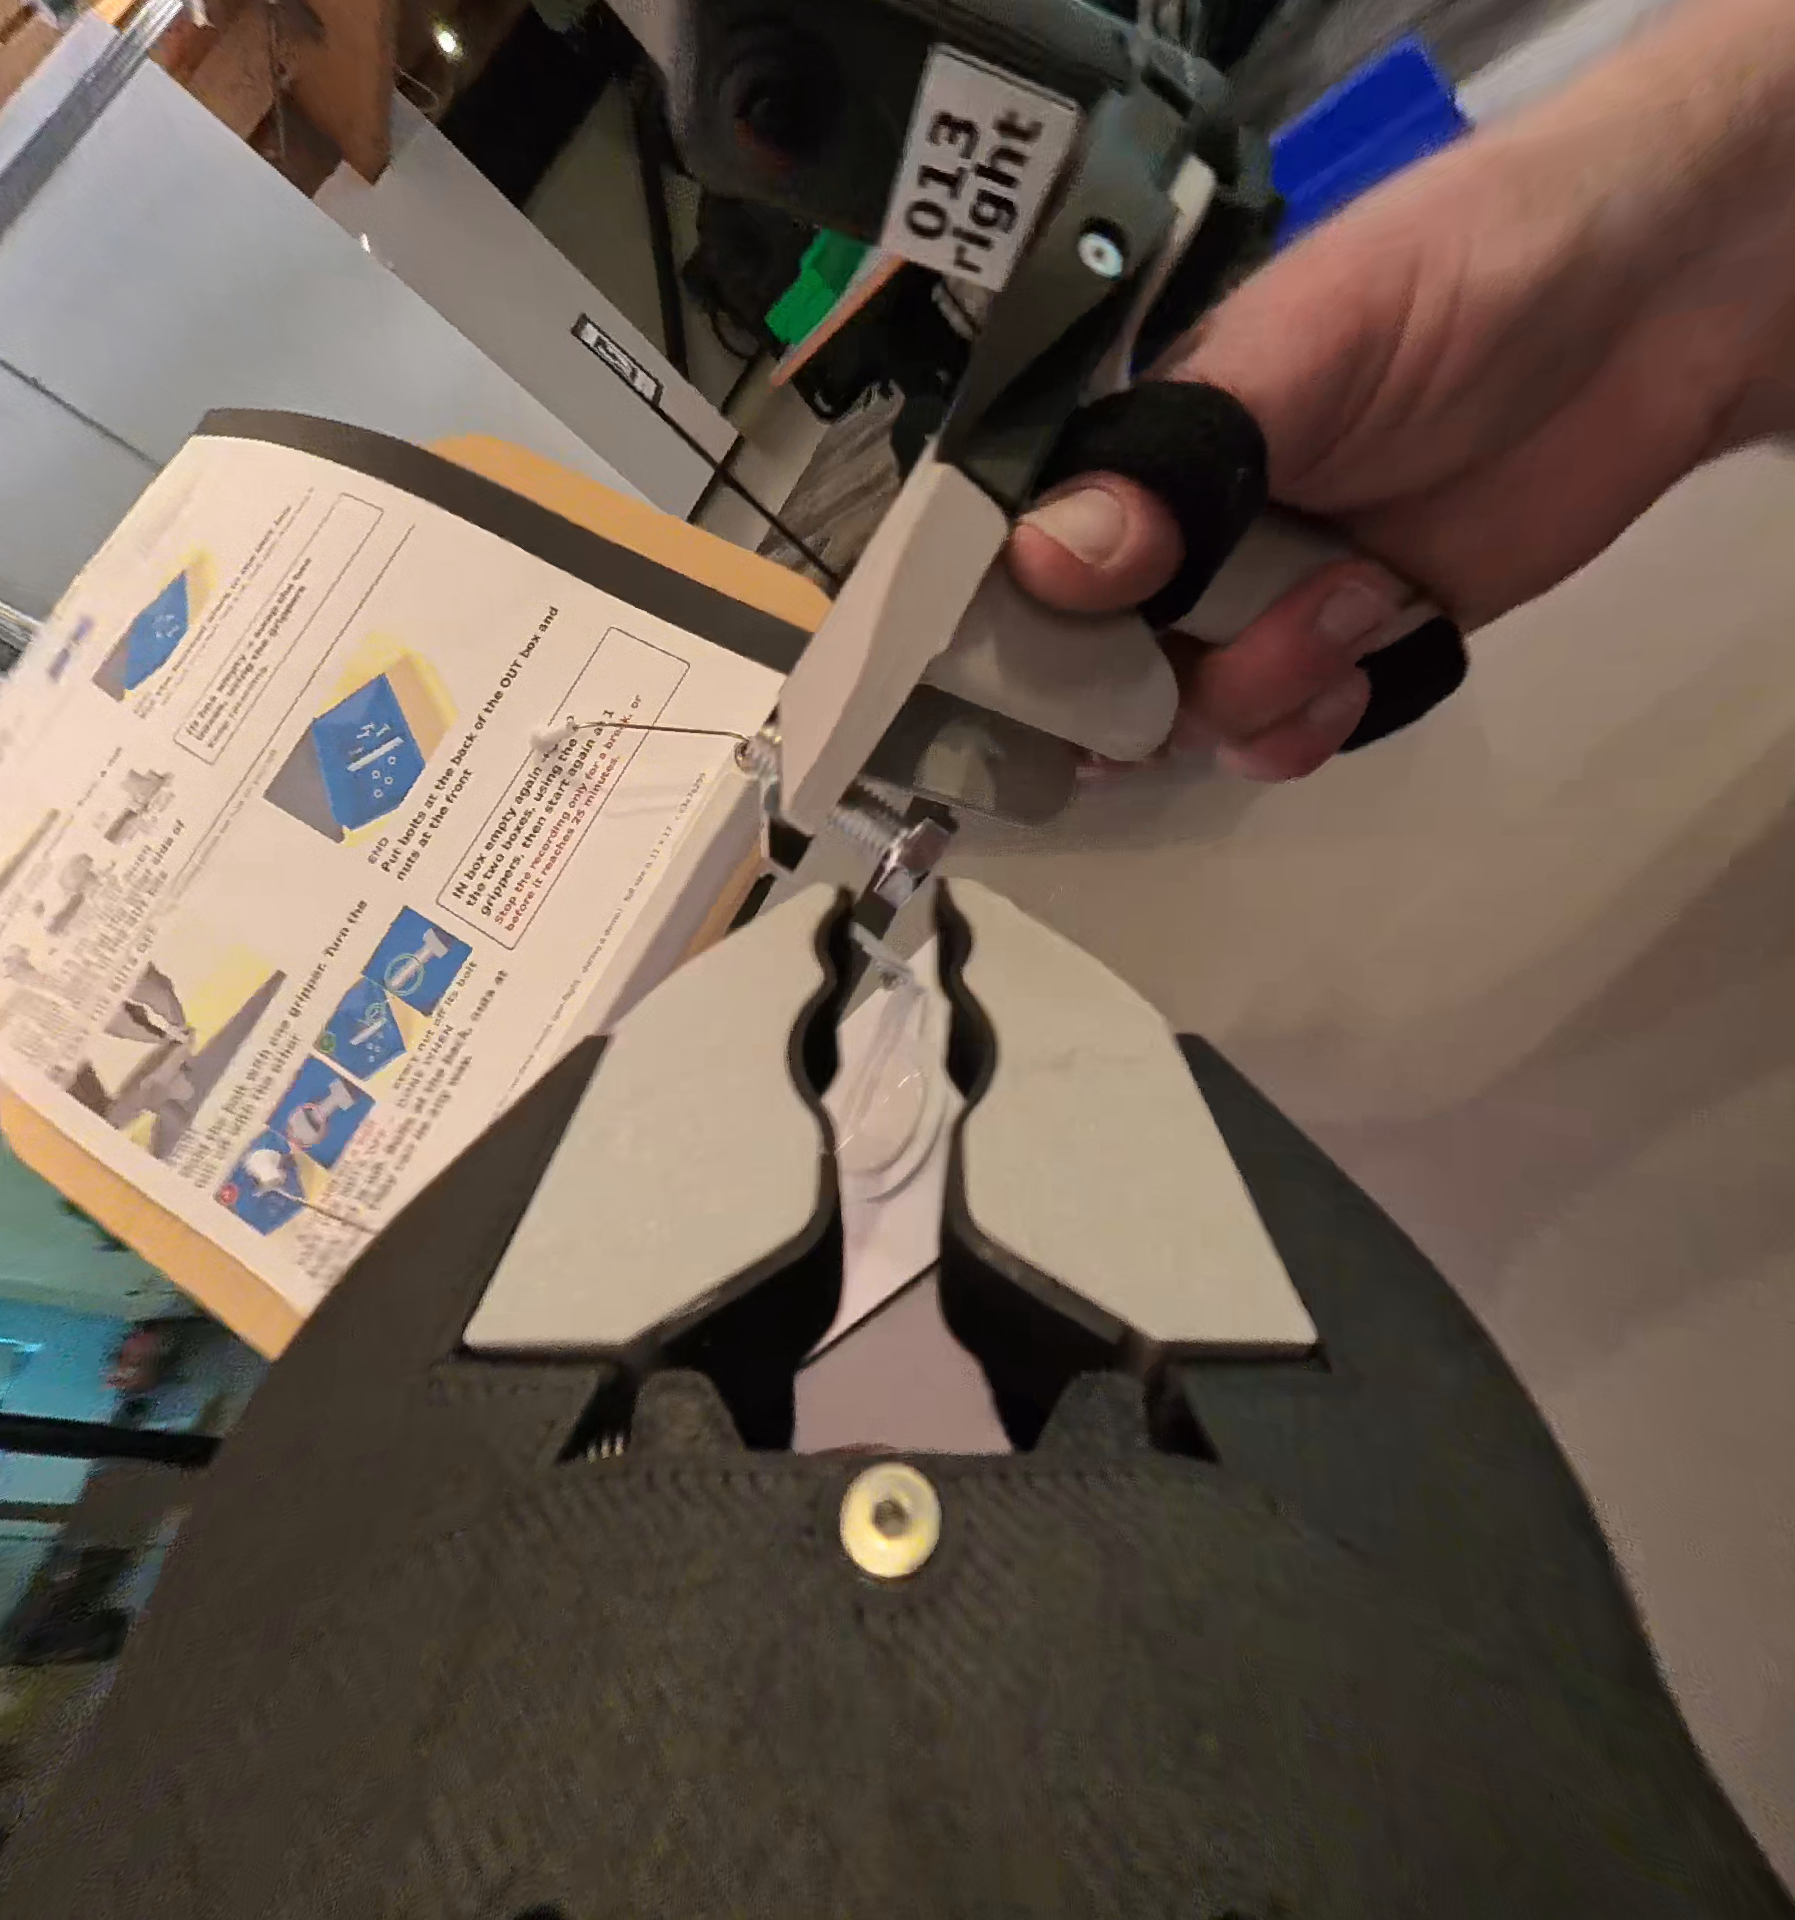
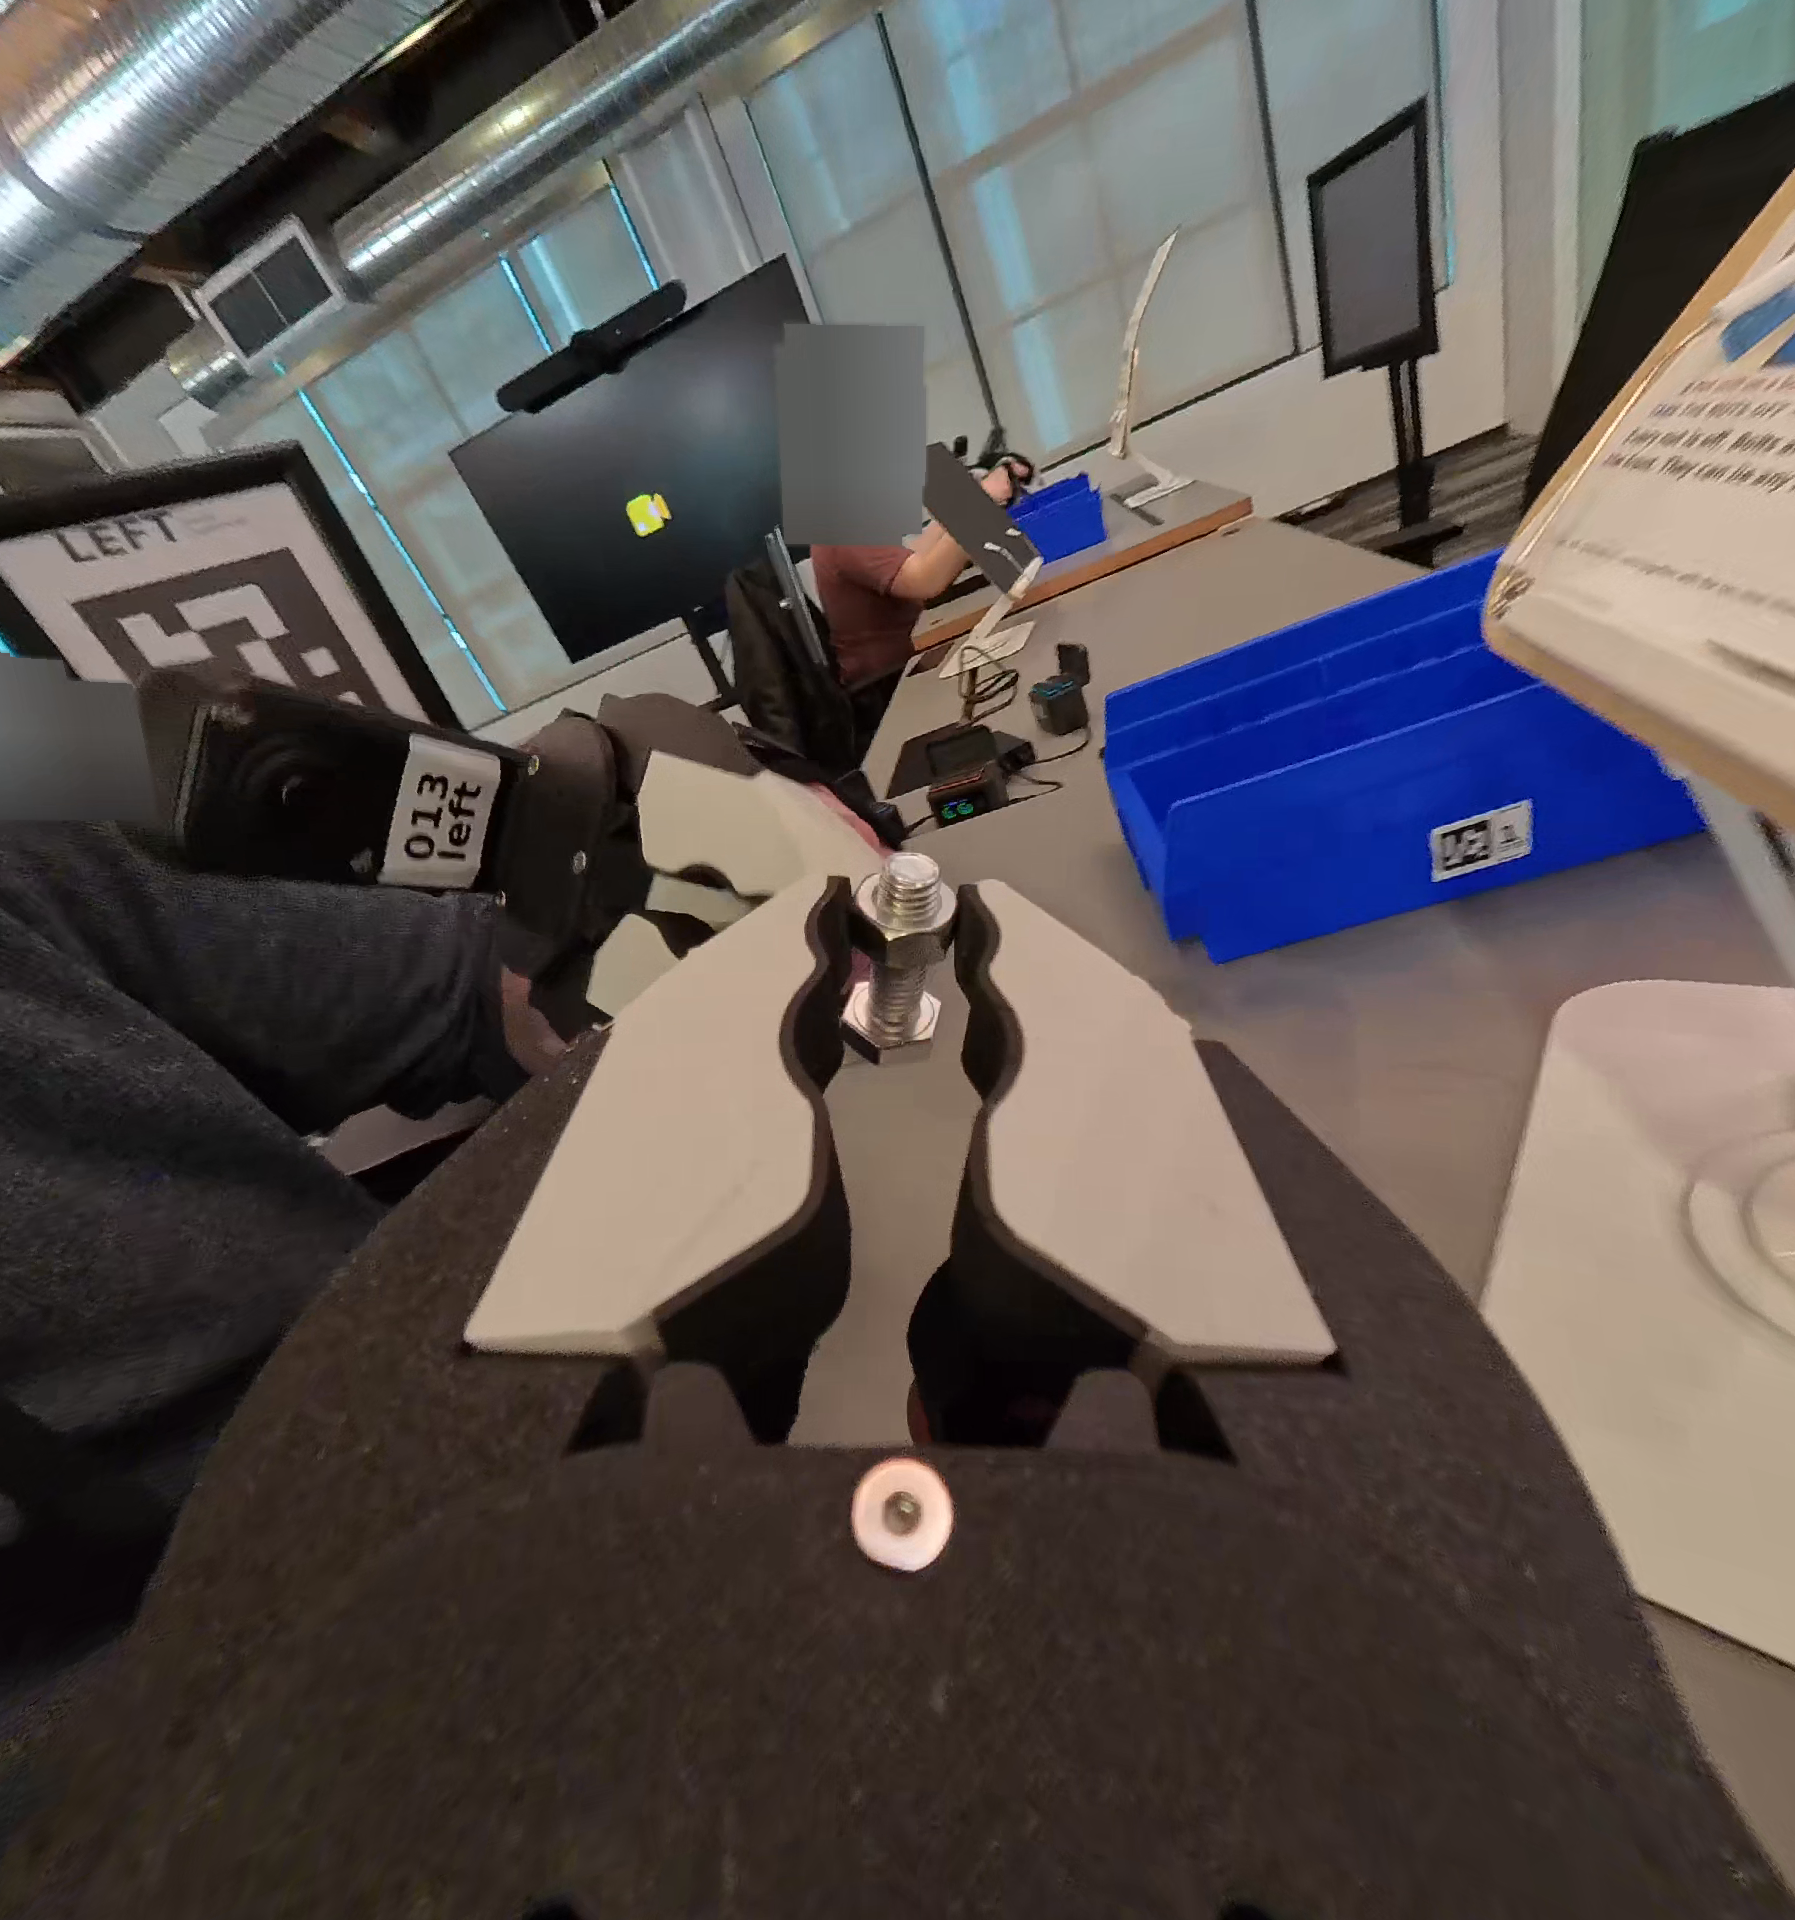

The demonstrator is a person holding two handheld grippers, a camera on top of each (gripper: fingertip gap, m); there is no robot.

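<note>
Here, a silvery threaded bolt (image 2: 898, 961) with a hex head is standing between the right tongs (image 2: 903, 914), whose wavy black pads are pinching the hex nut (image 2: 901, 928) screwed near its tip. In the left wrist view the bolt's head (image 1: 898, 862) is sitting just beyond the left tongs (image 1: 888, 914), which are standing slightly spread, nothing pinched between them. Beneath, the smooth grey tabletop (image 2: 1340, 1039) is lying open toward a blue plastic bin (image 2: 1392, 790). A printed instruction sheet (image 1: 353, 779) on a tan board is leaning close by, on a clear stand.
</note>
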